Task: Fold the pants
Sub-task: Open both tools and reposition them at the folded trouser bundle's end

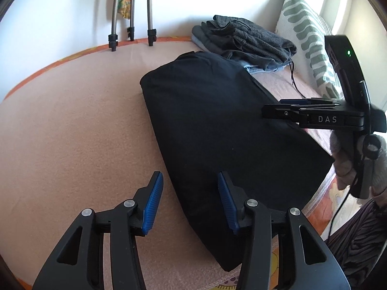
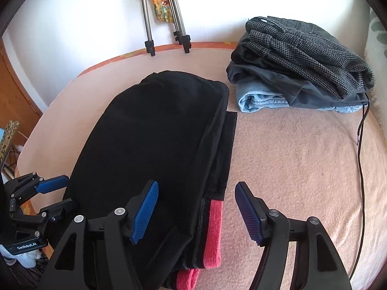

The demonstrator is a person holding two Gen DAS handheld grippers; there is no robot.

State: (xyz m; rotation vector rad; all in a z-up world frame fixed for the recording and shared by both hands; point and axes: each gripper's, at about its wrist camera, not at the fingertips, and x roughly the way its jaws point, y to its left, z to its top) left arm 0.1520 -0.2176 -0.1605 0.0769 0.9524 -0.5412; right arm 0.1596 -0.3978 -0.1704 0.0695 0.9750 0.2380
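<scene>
- While the folded black pants (image 2: 154,145) lie on the pink bed (image 2: 290,157), both tongs hold nothing.
- Left tongs (image 1: 189,200) gape apart at their edge.
- Right tongs (image 2: 197,211) spread likewise.

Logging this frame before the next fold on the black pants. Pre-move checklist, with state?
1. Left tongs open and empty: ok.
2. Right tongs open and empty: ok.
3. Black pants lie flat on the pink blanket, already doubled over: ok.
4. Edges aligned: not ok; a lower layer and the red waistband stick out on one side.
5. Stack of folded clothes apart from the pants: ok.
6. Black cable trails over the blanket beside the right tongs; whether it would snag: cannot tell.
</scene>
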